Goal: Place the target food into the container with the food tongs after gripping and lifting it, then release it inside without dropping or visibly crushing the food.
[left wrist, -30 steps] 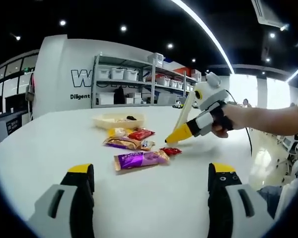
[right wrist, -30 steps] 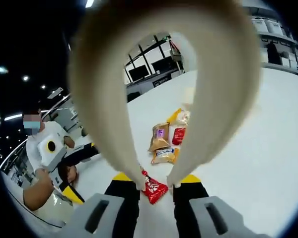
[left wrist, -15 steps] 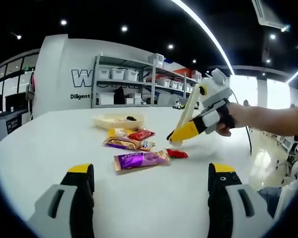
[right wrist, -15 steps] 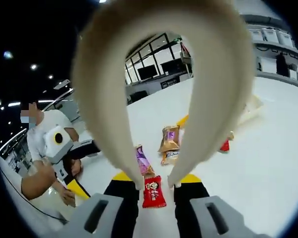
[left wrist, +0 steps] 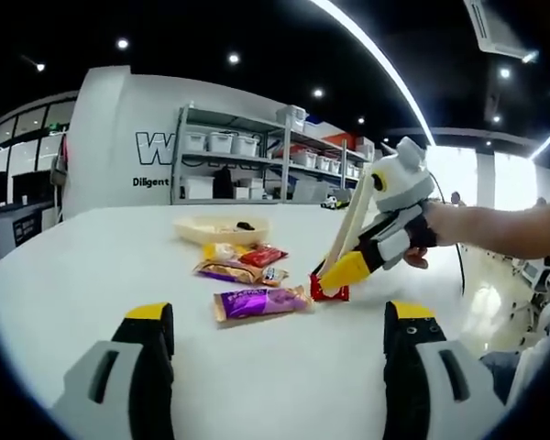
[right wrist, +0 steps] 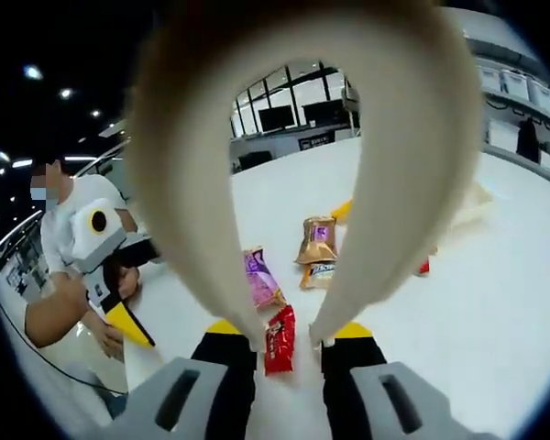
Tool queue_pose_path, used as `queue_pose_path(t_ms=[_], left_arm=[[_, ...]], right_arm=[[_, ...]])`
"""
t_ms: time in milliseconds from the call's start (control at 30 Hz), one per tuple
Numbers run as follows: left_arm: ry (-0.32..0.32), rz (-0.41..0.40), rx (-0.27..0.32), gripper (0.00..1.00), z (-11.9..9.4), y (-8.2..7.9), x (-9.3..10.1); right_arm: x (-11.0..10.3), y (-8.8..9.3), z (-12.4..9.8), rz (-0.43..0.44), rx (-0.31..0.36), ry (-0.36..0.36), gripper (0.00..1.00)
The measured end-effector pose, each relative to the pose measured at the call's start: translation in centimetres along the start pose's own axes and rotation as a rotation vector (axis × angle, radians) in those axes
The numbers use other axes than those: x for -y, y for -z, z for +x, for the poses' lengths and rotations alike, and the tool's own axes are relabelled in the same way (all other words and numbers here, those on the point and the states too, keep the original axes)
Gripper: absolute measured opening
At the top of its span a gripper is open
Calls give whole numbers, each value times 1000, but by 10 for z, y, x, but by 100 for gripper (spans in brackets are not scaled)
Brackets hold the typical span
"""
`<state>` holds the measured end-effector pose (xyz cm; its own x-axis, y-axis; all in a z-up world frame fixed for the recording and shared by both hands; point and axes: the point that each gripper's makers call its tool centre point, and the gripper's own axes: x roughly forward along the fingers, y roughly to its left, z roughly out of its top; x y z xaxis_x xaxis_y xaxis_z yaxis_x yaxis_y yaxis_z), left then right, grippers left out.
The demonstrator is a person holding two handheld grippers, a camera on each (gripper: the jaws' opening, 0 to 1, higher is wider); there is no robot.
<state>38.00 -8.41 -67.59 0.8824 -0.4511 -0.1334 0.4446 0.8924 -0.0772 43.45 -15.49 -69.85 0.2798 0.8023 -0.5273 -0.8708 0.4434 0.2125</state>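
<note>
A small red packet [left wrist: 329, 291] stands tilted up on its edge on the white table [left wrist: 82, 275]. The tips of the cream food tongs [left wrist: 348, 220] sit on either side of it. My right gripper [left wrist: 344, 272] is shut on the tongs, squeezing their arms. In the right gripper view the red packet [right wrist: 278, 338] shows edge-on between the tongs [right wrist: 403, 174] arms, just ahead of my right gripper [right wrist: 289, 331]. The container, a shallow cream tray [left wrist: 222, 226], lies beyond the packets. My left gripper [left wrist: 280, 318] hovers open near the table's front, holding nothing.
Between tray and red packet lie a purple packet [left wrist: 257, 301], a brown packet [left wrist: 227, 269], a yellow one [left wrist: 217, 247] and another red one [left wrist: 264, 256]. A person in white [right wrist: 69, 238] holds the left gripper [right wrist: 119, 275]. Shelving [left wrist: 257, 160] stands behind the table.
The right gripper has dipped lower with the tongs. The red packet has gone from lying flat to standing on edge between the tong tips. The left gripper is unchanged.
</note>
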Motion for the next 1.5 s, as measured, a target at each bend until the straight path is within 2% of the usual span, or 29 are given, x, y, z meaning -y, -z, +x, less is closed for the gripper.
queue_pose_path(t_ms=[300, 533, 867, 1067, 1233, 1300, 1333, 1400, 1433, 1500], left_arm=[[-7, -6, 6, 94, 0, -1, -2], [-9, -22, 3, 94, 0, 0, -3], [-12, -16, -3, 94, 1, 0, -3], [-11, -22, 1, 94, 0, 0, -3], [-8, -25, 1, 94, 0, 0, -3], [-6, -20, 1, 94, 0, 0, -2], [-7, -17, 1, 94, 0, 0, -2], [-7, -17, 2, 94, 0, 0, -2], [-6, -17, 4, 94, 0, 0, -2], [-7, -18, 3, 94, -1, 0, -2]], right_arm=[[-1, 3, 0, 44, -11, 5, 13], [1, -2, -14, 64, 26, 12, 14], [20, -19, -28, 110, 80, 37, 14], [31, -14, -24, 123, 58, 63, 14], [30, -14, -25, 131, 65, 67, 16], [24, -13, -23, 133, 60, 49, 19], [21, -11, -21, 134, 48, 57, 20], [29, -10, -20, 62, 48, 128, 21], [29, -6, -20, 43, 21, 159, 21], [26, -5, -16, 38, 21, 165, 21]])
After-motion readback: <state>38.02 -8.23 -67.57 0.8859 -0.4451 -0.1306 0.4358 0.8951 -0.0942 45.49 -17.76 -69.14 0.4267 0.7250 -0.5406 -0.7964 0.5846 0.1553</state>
